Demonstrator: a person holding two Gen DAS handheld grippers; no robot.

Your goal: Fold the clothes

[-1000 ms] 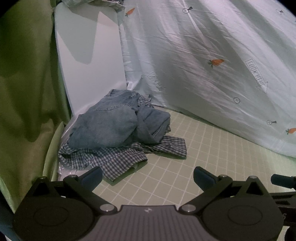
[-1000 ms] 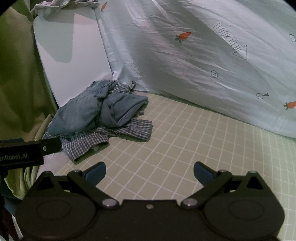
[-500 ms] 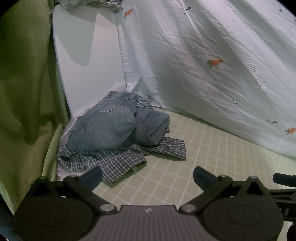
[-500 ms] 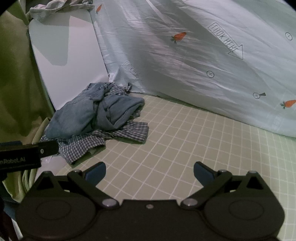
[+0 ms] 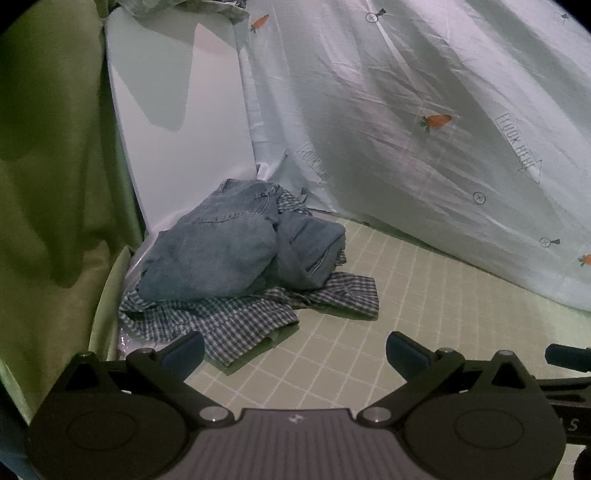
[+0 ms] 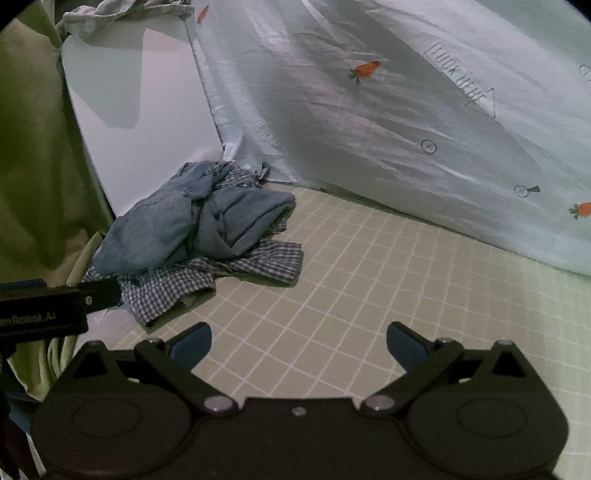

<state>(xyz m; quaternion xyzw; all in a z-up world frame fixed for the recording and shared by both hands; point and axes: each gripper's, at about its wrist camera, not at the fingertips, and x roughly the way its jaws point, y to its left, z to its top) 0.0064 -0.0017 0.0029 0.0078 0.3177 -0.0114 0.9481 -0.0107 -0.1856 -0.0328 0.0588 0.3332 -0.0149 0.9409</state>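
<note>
A crumpled pair of blue jeans (image 5: 229,247) lies on top of a blue-and-white checked shirt (image 5: 236,321) in the far left corner of the green gridded mat (image 5: 388,314). The same jeans (image 6: 192,225) and shirt (image 6: 236,273) show in the right wrist view, left of centre. My left gripper (image 5: 295,350) is open and empty, just short of the shirt's near edge. My right gripper (image 6: 299,343) is open and empty over bare mat (image 6: 369,288), to the right of the pile. The left gripper's body (image 6: 44,306) shows at the right view's left edge.
A pale sheet with carrot prints (image 5: 424,122) hangs behind the mat. A white board (image 5: 177,122) stands behind the pile, with more cloth (image 6: 110,14) draped on top. Green fabric (image 5: 48,184) hangs along the left side.
Both grippers have drifted slightly; in the right wrist view the pile sits a little farther left and farther away. The clothes have not moved. Both grippers stay open.
</note>
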